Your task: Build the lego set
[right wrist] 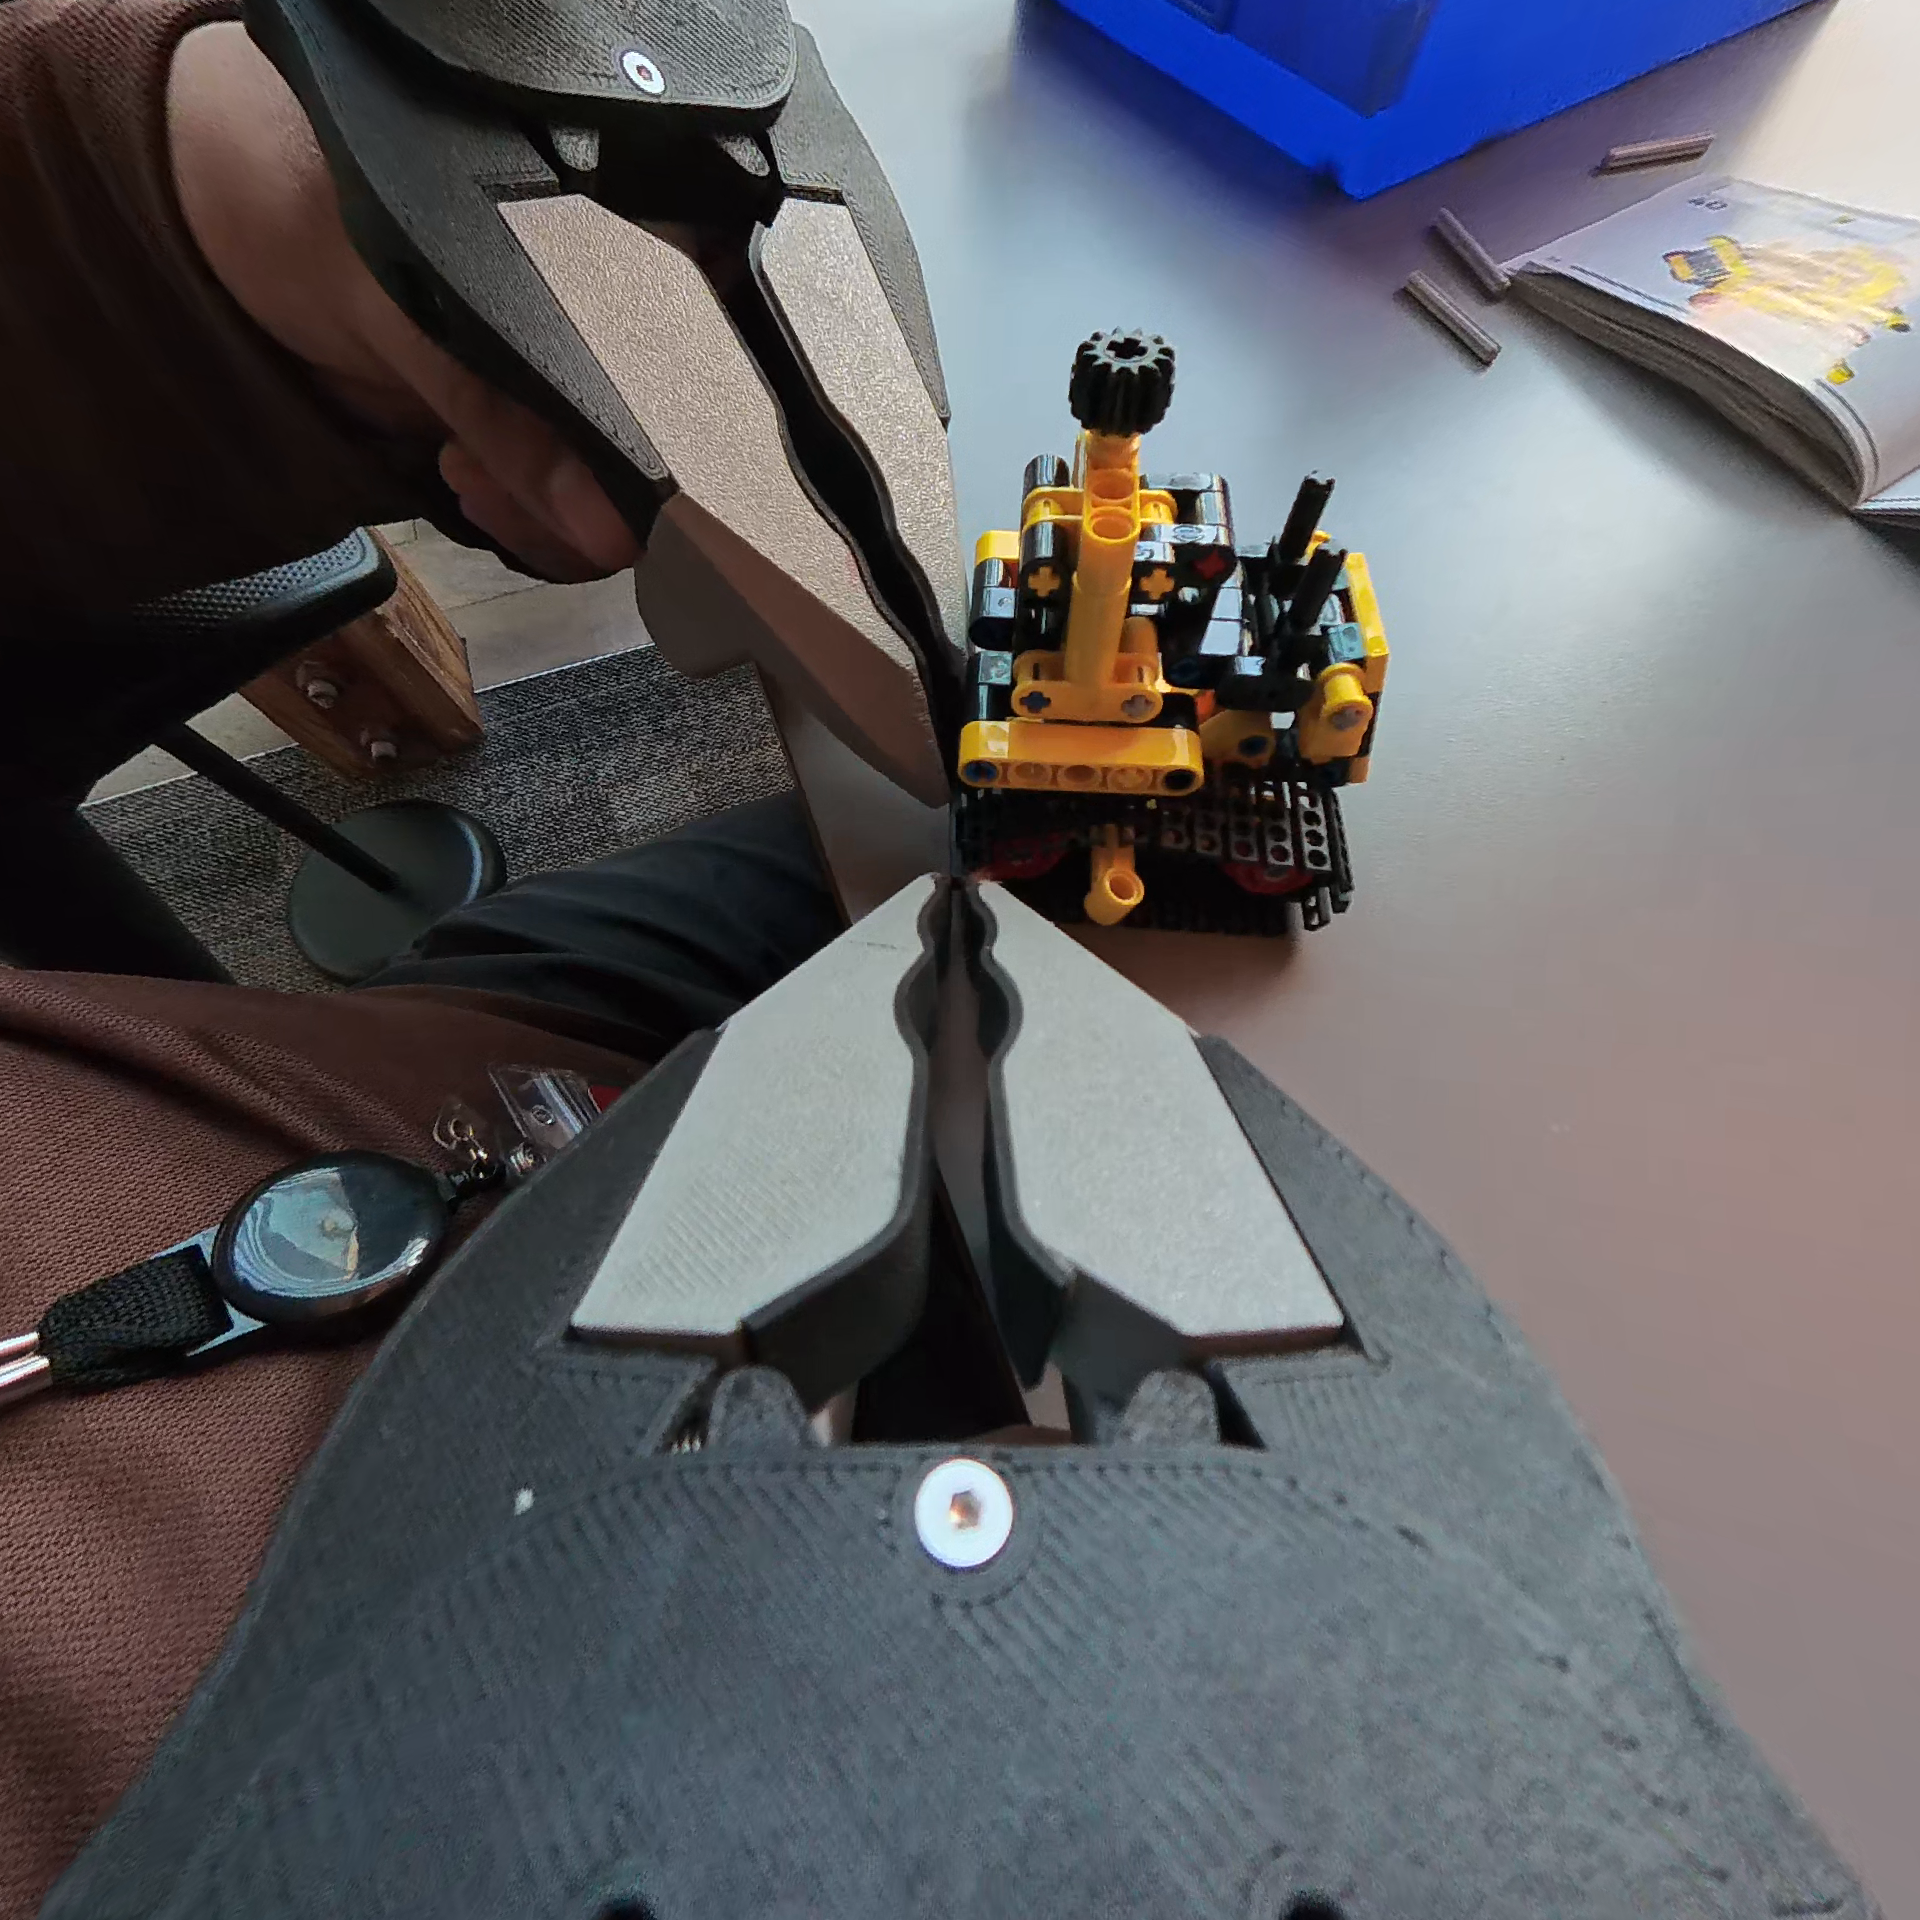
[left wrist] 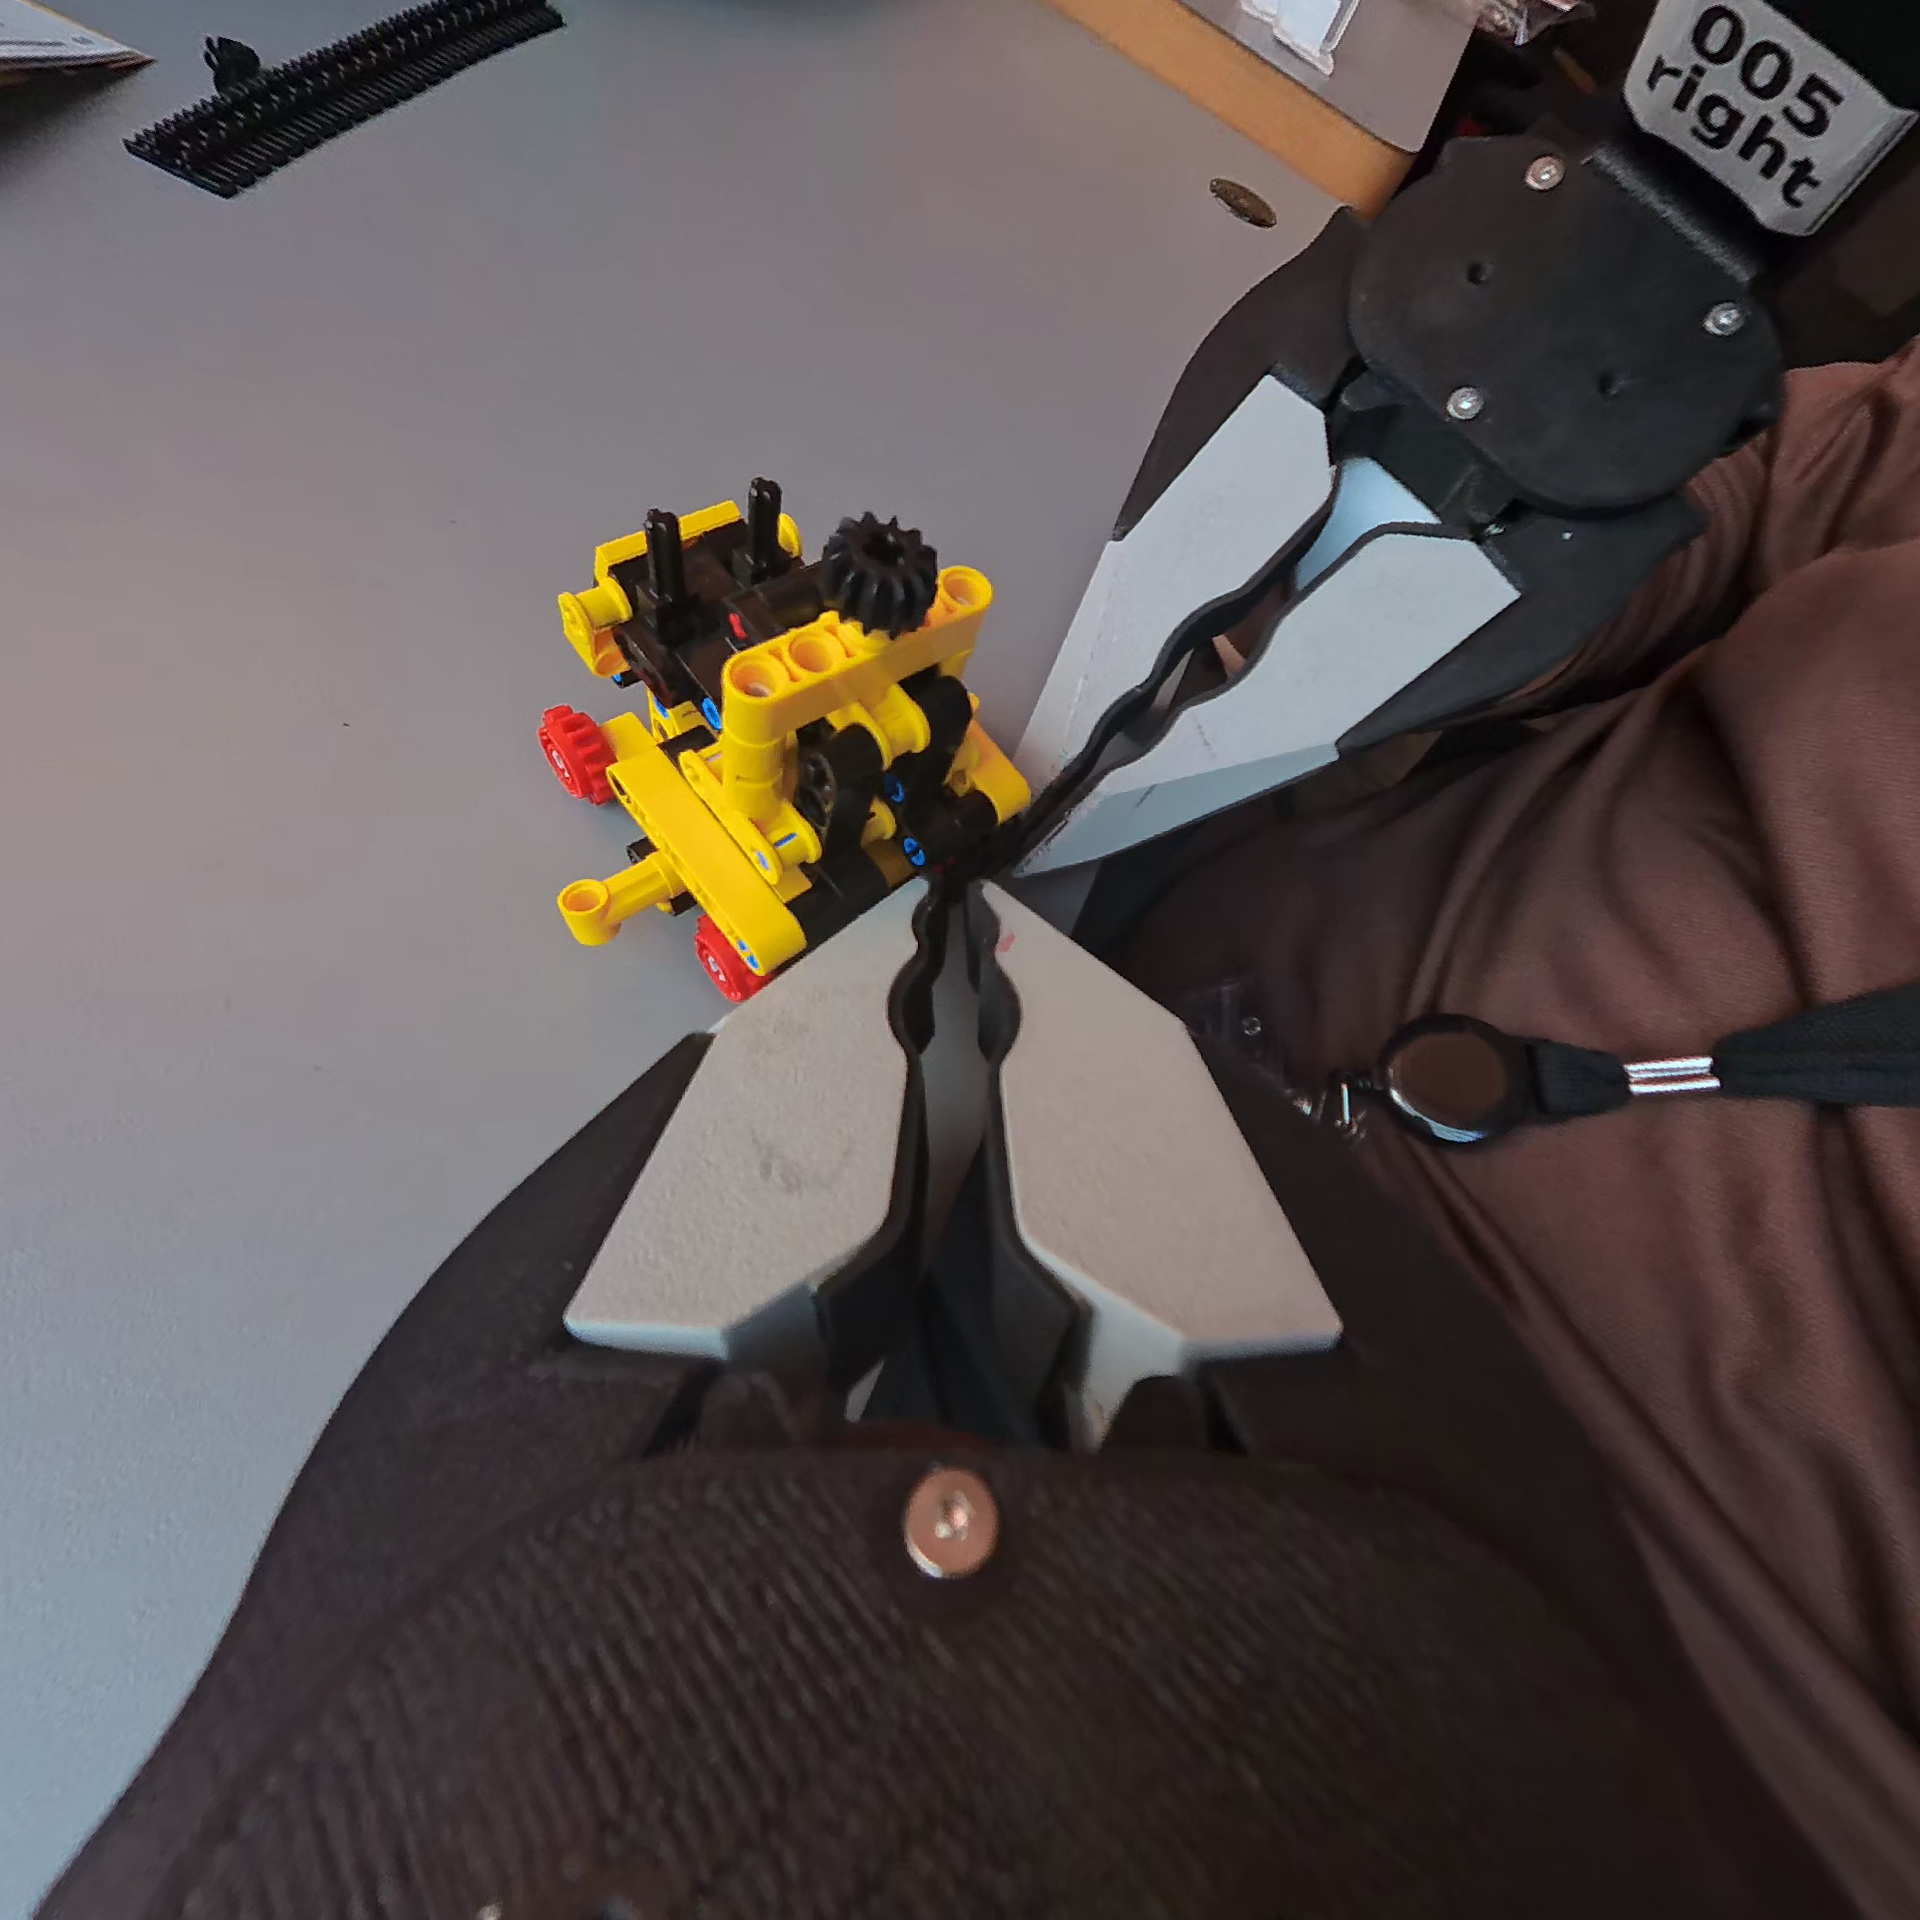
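Centre frame, both my left gripper [left wrist: 951,894] and right gripper [right wrist: 951,883] pinched closed at yellow-black brick vehicle [left wrist: 769,727]'s track end; whether they grip it, cannot tell; I should steady it.

Grey table [left wrist: 312,1039], lego vehicle [left wrist: 769,727], track strip [left wrist: 343,94] (black), booklet [right wrist: 1745,322]

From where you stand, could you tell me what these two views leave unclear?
- What the two shut grippers pinch: left gripper and right gripper meet tip to tip, hiding anything between them.
- Track on the near side of the yellow lego vehicle: in the left wrist view, covered by both grippers' fingers.
- Instruction booklet: cut off by the right edge, blurred.
- Blue bin: cropped by the top edge.
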`<state>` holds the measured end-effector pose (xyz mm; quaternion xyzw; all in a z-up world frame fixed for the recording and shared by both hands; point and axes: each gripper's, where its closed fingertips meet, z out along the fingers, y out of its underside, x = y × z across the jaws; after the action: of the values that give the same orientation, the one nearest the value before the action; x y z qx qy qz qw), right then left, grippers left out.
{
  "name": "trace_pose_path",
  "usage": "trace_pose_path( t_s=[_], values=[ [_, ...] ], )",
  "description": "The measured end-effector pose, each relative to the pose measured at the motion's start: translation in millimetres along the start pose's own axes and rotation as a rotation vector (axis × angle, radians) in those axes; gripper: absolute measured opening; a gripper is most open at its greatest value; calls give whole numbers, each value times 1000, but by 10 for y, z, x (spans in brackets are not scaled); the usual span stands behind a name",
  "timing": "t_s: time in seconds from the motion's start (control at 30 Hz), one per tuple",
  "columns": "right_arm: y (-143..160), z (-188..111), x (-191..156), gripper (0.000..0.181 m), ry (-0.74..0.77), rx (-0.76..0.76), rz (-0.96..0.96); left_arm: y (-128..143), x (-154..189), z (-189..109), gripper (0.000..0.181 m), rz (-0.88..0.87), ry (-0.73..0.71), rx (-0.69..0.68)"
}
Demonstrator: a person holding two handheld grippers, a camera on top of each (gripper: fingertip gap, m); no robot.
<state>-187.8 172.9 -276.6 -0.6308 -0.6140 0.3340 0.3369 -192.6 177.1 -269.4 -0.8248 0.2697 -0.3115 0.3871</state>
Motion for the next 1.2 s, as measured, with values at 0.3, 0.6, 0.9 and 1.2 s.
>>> trace_pose_path(
  t_s=[0.3, 0.6, 0.9, 1.2],
  values=[
    [16, -9, 27, 3, 18, -8, -8, 5, -14, 24, 0, 38, -45, -7],
    [20, -32, 56, 9, 49, -2, -33, -2, -34, 40, 0, 53, -72, -11],
    [17, -22, 125, 13, 113, -30, -88, -10, -45, 43, 0, 48, -82, -7],
    [25, 33, 122, 15, 93, -73, -106, -11, -57, 42, 0, 44, -90, -7]
  ],
)
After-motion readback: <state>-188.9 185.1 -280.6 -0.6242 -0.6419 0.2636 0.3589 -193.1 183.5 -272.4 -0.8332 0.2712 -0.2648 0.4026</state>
